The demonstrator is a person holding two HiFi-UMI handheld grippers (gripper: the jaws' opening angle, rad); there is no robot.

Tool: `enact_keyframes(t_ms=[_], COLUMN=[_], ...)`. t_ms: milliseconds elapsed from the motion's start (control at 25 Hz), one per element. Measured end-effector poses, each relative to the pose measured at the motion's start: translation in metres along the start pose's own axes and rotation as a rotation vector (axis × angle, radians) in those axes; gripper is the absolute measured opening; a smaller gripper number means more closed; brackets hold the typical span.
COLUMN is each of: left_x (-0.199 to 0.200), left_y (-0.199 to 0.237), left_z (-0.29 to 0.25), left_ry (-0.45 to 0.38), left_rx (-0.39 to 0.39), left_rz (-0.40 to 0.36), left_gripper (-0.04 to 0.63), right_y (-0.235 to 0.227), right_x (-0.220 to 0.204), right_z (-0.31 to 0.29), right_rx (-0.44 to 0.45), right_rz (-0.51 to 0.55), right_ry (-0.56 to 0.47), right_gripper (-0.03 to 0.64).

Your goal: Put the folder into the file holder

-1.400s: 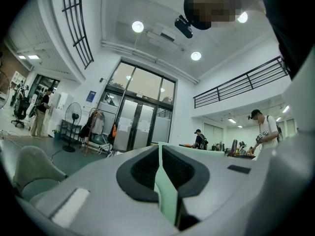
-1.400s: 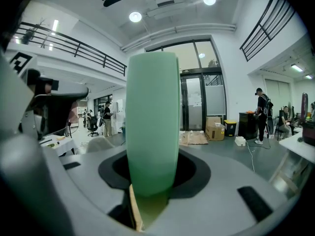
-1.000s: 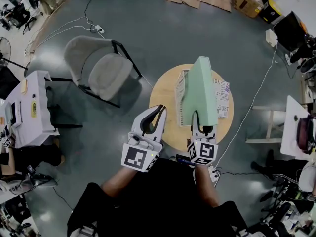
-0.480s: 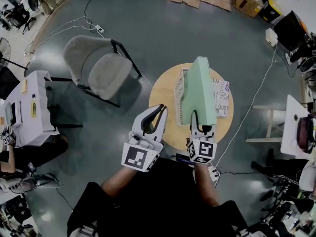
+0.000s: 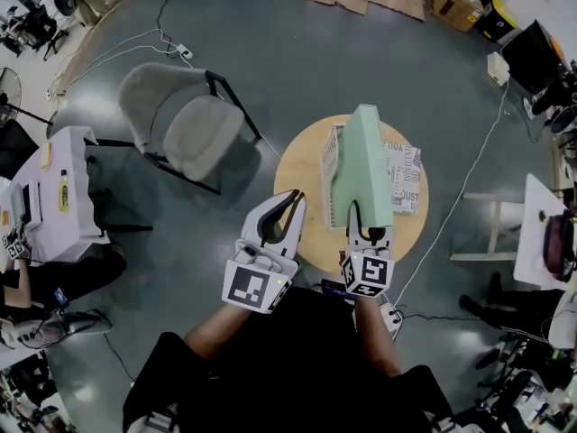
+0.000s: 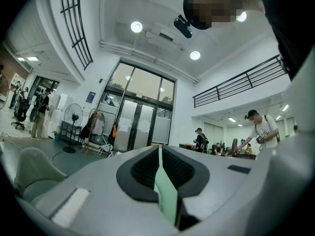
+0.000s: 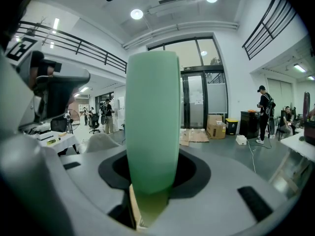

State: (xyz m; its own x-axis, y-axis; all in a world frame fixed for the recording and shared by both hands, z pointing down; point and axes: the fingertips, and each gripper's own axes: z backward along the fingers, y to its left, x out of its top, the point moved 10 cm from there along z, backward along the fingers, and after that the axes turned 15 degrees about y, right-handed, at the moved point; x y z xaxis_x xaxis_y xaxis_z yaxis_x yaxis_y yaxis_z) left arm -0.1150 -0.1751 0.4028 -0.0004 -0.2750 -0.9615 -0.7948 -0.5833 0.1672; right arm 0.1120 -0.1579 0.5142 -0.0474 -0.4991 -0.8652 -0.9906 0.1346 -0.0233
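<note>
My right gripper point(image 5: 368, 234) is shut on the lower edge of a pale green folder point(image 5: 365, 165), which stands upright above the round wooden table point(image 5: 302, 165). In the right gripper view the folder point(image 7: 150, 127) rises straight up from between the jaws. A white slotted file holder point(image 5: 330, 165) stands on the table just left of the folder and is partly hidden behind it. My left gripper point(image 5: 293, 198) hovers at the table's near left edge with its tips together and nothing held. In the left gripper view only a thin slit shows between the jaws of the left gripper point(image 6: 160, 154).
Printed papers point(image 5: 407, 180) lie on the table to the right of the folder. A grey chair point(image 5: 185, 124) stands on the floor to the left. A cable point(image 5: 469, 174) runs across the floor at the right, and desks line both sides.
</note>
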Motion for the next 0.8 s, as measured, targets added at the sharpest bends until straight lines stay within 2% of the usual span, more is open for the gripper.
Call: enact_keyframes(t_ms=[800], left_x=[0.0], left_y=[-0.002], left_z=[0.001], left_ry=[-0.008], left_rx=[-0.006], left_rz=[-0.004], left_gripper=[0.023], right_y=[0.001], right_x=[-0.012], right_z=[-0.009], right_rx=[-0.002], right_rz=[0.007], right_ry=[0.024], right_gripper=[0.147])
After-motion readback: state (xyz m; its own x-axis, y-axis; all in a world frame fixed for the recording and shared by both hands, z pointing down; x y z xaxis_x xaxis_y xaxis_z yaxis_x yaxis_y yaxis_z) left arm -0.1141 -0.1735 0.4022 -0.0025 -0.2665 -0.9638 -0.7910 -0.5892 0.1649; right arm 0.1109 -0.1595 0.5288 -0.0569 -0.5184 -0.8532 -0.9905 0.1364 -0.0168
